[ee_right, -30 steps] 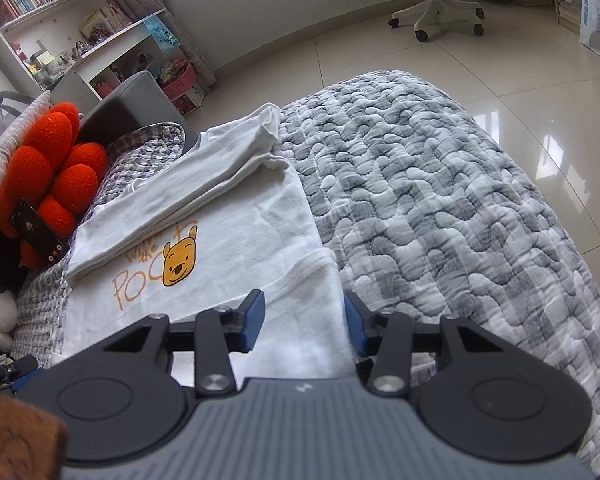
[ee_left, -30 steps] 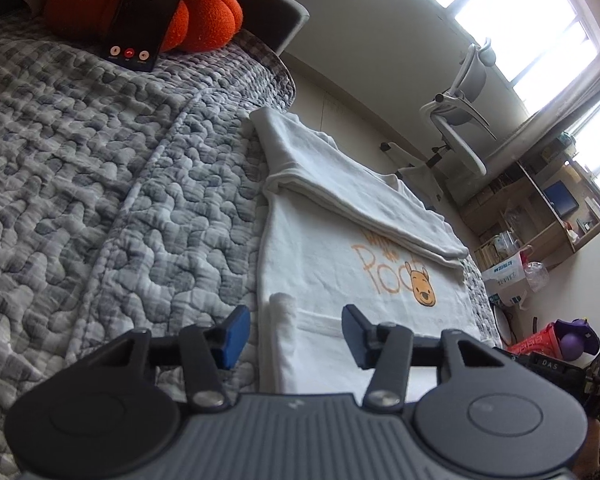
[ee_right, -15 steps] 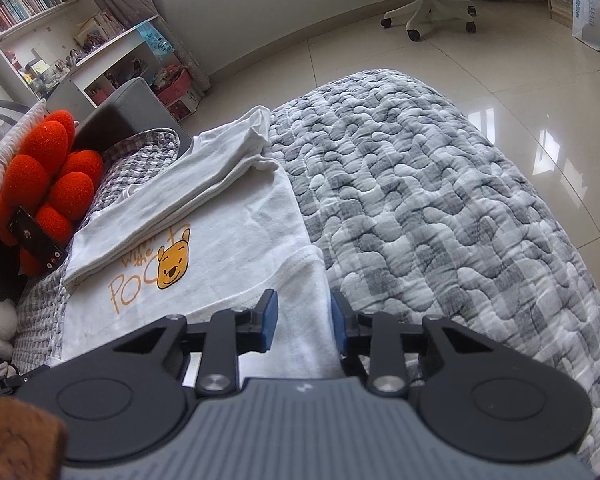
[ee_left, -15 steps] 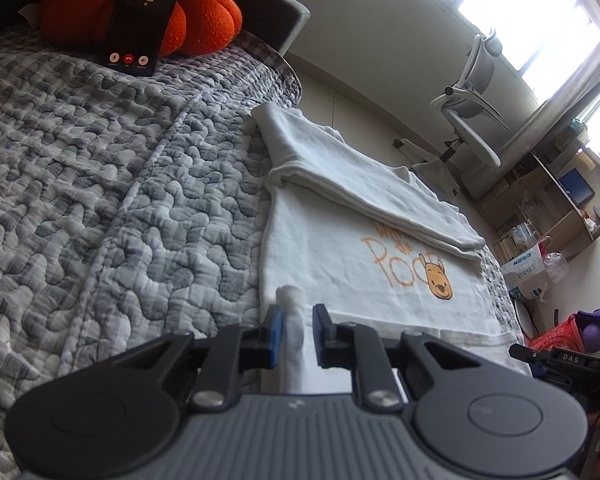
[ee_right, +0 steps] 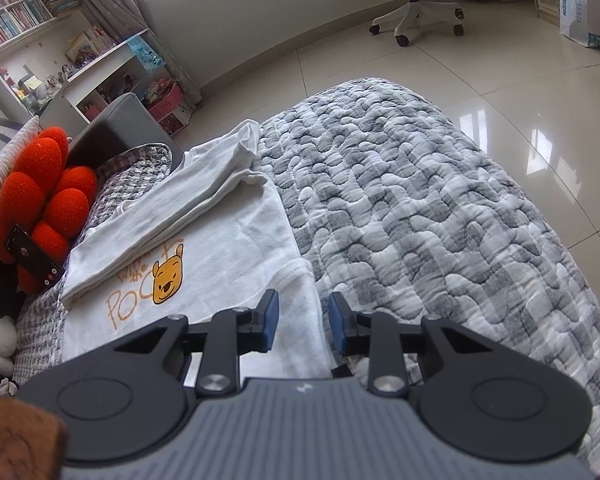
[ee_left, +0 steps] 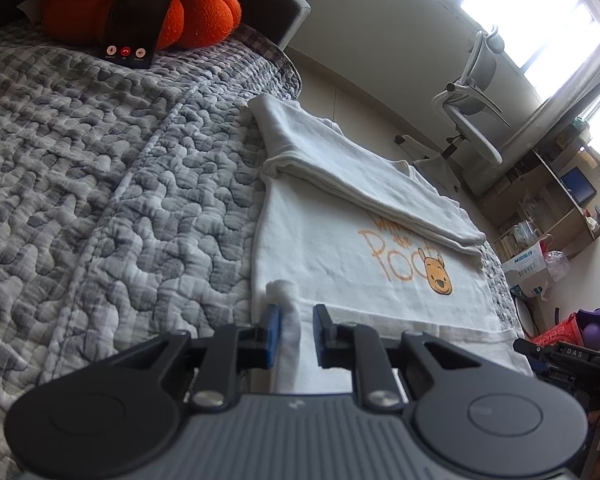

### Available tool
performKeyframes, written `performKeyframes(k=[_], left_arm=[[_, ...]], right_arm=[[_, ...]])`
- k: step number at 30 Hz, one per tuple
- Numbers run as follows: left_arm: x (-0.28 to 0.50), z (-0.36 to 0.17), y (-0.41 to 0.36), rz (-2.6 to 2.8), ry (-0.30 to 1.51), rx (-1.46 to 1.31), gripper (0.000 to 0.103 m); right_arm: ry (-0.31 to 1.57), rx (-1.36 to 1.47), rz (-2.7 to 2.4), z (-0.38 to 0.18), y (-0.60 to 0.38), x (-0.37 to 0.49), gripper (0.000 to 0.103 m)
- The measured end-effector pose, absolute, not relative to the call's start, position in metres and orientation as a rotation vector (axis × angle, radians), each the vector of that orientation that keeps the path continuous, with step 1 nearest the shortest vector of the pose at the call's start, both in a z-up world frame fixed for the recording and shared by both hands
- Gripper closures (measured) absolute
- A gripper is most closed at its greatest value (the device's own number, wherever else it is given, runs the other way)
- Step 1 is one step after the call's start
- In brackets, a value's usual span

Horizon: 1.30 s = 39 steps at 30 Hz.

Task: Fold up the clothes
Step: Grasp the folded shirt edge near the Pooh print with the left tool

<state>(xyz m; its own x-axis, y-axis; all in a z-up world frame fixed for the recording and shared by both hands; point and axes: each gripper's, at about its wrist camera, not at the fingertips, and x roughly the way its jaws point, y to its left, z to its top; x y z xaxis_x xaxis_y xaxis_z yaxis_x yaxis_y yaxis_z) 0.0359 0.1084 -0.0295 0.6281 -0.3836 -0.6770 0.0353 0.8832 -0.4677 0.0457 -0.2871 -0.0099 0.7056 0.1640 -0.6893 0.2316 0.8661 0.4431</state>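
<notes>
Both grippers pinch the near folded edge of the white printed cotton T-shirt [ee_left: 340, 248].
Left gripper [ee_left: 296, 336] and right gripper [ee_right: 302, 322] have just closed on opposite corners, likely to fold it evenly across the grey quilted bedspread [ee_right: 420, 208].

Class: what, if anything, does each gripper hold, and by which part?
Both grip the white cotton T-shirt: left gripper pinches one near corner, right gripper the other.

A home bedroom: quilted bed [ee_right: 420, 200], bookshelves [ee_right: 16, 16], swivel desk chair [ee_left: 472, 92].

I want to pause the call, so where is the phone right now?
The phone leans against the orange cushion at the head of the quilt: top left in the left wrist view, far left in the right wrist view.
</notes>
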Motion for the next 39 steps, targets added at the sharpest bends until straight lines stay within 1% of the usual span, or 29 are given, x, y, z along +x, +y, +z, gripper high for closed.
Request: performKeyframes(k=[8, 9, 10, 11, 15, 18, 25, 39], left_arm=[[0.037, -0.032, 0.106, -0.203, 0.872, -0.43, 0.086], [0.037, -0.032, 0.106, -0.195, 0.873, -0.43, 0.088], [0.037, -0.033, 0.105, -0.186, 0.876, -0.428, 0.091], [0.037, -0.032, 0.105, -0.178, 0.877, -0.427, 0.096], [0.032, -0.028, 0.105, -0.169, 0.853, -0.429, 0.096], [0.028, -0.023, 0.105, -0.171, 0.829, -0.422, 0.096], [0.024, -0.018, 0.102, -0.173, 0.799, -0.404, 0.096], [0.025, -0.018, 0.098, -0.157, 0.804, -0.379, 0.096]], right_arm=[[0.798, 0.538, -0.055, -0.015, -0.287, 0.049, 0.073], [0.796, 0.539, -0.055, -0.016, -0.287, 0.05, 0.078], [0.795, 0.54, -0.054, -0.016, -0.287, 0.05, 0.082], [0.793, 0.54, -0.053, -0.016, -0.286, 0.05, 0.086], [0.775, 0.516, -0.058, -0.012, -0.283, 0.048, 0.094], [0.757, 0.498, -0.058, -0.008, -0.279, 0.045, 0.096], [0.711, 0.465, -0.064, 0.0, -0.271, 0.043, 0.097], [0.722, 0.451, -0.111, -0.006, -0.268, 0.049, 0.097]])
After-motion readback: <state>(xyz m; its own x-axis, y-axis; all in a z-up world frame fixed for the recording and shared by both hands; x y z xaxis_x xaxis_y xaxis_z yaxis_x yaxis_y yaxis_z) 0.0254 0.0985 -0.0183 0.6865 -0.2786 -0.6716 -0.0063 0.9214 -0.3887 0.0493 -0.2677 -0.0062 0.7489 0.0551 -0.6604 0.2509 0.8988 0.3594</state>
